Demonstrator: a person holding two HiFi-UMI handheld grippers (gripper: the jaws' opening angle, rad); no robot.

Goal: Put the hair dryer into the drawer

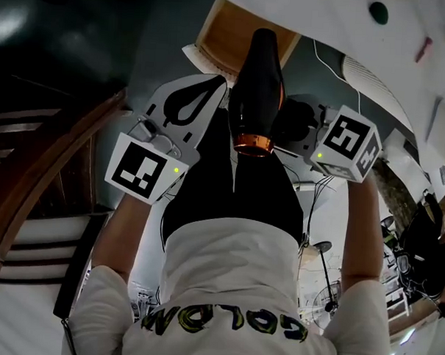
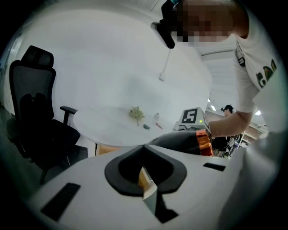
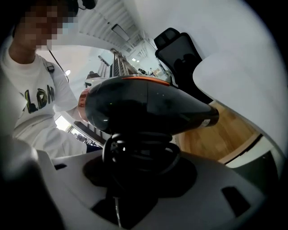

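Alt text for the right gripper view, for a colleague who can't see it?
The right gripper grips a black hair dryer by its cord-wrapped handle, narrow end pointing right. Behind it lies an open wooden drawer.

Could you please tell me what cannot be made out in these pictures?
- Head view: the drawer inside is partly hidden by the dryer.
- Right gripper view: the dryer's handle is buried under the coiled cord, in shadow.
- Left gripper view: the small items on the table are too small to name.

"LDM" on white T-shirt
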